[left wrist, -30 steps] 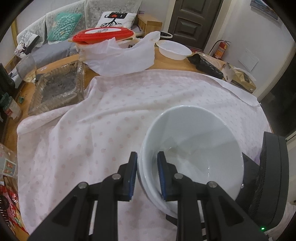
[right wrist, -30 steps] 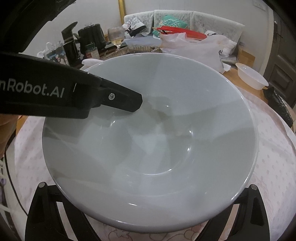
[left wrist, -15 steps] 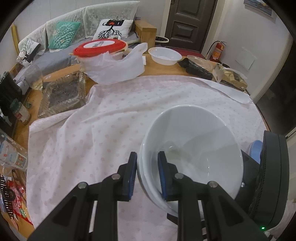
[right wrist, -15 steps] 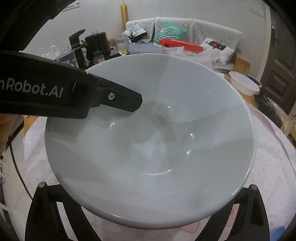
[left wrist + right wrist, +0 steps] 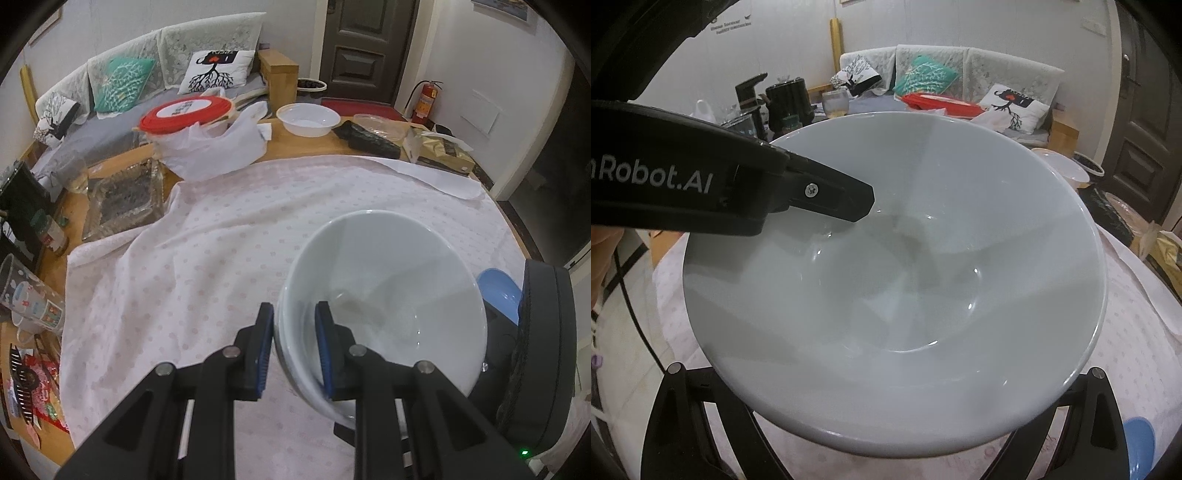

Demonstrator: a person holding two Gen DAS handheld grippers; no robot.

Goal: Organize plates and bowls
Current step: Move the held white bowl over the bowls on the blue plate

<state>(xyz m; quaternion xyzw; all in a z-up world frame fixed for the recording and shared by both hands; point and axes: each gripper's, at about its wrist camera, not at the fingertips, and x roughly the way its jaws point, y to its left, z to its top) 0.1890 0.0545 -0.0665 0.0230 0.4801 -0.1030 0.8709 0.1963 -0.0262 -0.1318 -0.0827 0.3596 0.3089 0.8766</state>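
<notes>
My left gripper (image 5: 293,347) is shut on the near rim of a large white bowl (image 5: 384,295), one finger inside and one outside, and holds it above the pink dotted tablecloth (image 5: 221,266). A second white rim shows just under the bowl's edge. In the right wrist view the bowl (image 5: 897,295) fills the frame, with the left gripper's finger (image 5: 834,199) reaching over its rim. My right gripper's arms spread wide below the bowl; its fingertips are hidden under it. A blue dish (image 5: 498,295) lies beyond the bowl, and it also shows in the right wrist view (image 5: 1137,446).
At the table's far edge are a white plastic bowl (image 5: 308,120), a red-lidded container in a white bag (image 5: 192,118), a glass tray (image 5: 125,203) and a black packet (image 5: 369,140). Mugs and bottles stand at the left edge (image 5: 33,299). A sofa is behind.
Both grippers and the bowl have risen away from the table; more of the room and the blue dish have come into view. The left grip on the rim is unchanged.
</notes>
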